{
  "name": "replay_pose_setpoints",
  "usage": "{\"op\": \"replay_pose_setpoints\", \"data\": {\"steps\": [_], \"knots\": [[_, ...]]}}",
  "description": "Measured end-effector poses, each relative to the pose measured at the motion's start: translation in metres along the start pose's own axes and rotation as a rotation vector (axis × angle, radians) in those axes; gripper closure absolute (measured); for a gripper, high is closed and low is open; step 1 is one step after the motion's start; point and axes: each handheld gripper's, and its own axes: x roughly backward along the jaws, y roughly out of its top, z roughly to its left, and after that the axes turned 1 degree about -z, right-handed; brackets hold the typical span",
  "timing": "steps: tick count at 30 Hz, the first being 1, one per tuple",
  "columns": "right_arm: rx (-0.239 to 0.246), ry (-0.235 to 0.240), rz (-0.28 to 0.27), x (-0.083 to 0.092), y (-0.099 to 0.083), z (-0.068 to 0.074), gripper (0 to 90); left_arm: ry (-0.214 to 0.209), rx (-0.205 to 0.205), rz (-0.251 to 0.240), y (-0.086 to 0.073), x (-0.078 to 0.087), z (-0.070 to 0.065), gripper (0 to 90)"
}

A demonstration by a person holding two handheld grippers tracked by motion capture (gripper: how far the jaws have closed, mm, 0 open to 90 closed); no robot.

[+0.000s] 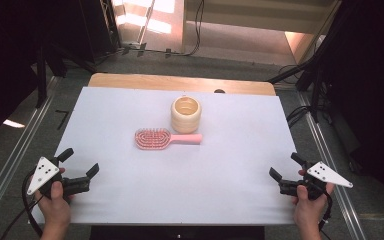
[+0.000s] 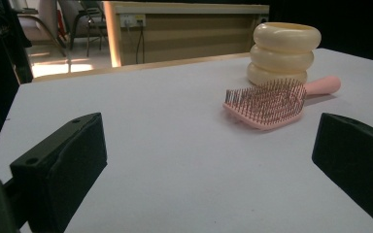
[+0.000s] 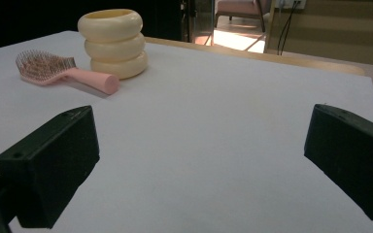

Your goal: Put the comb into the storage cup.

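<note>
Left hand-held gripper (image 1: 82, 162): near the table's front left corner, jaws spread wide with nothing between them, pointing toward the middle of the table.
Right hand-held gripper (image 1: 283, 166): near the front right corner, jaws likewise wide apart and empty, aimed inward across the table.
Hairbrush (image 1: 160, 138): pink, lying flat with bristles up, near the centre of the table, handle pointing to the person's right; well apart from both hand-held grippers.
Cup (image 1: 186, 114): cream-coloured, ribbed like three stacked rings, upright and open at the top, just behind the hairbrush handle.
Table (image 1: 130, 200): covered by a white sheet, with a wooden edge showing at the far side.
Hands: each grips its tool from below, at the near table edge.
</note>
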Motion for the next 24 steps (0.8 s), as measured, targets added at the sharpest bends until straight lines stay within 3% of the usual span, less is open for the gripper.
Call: {"op": "replay_pose_setpoints", "data": {"steps": [8, 10, 11, 17, 24], "knots": [[0.031, 0.038, 0.042, -0.011, 0.018, 0.010, 0.0, -0.001, 0.006, -0.009, 0.000, 0.001, 0.001, 0.0], [0.032, 0.054, 0.044, -0.013, 0.019, 0.011, 4.3, -0.001, 0.007, -0.008, 0.000, 0.001, 0.001, 0.0], [0.027, 0.048, 0.039, -0.017, 0.021, 0.013, 12.3, 0.001, 0.009, -0.008, 0.000, 0.001, 0.001, 0.0], [0.019, 0.107, 0.051, -0.028, 0.029, 0.015, 14.6, 0.003, 0.009, -0.009, 0.000, 0.001, 0.001, 0.0], [0.038, 0.169, 0.076, -0.041, 0.044, 0.023, 41.5, 0.004, 0.007, -0.010, 0.000, 0.001, 0.000, 0.0]]}}
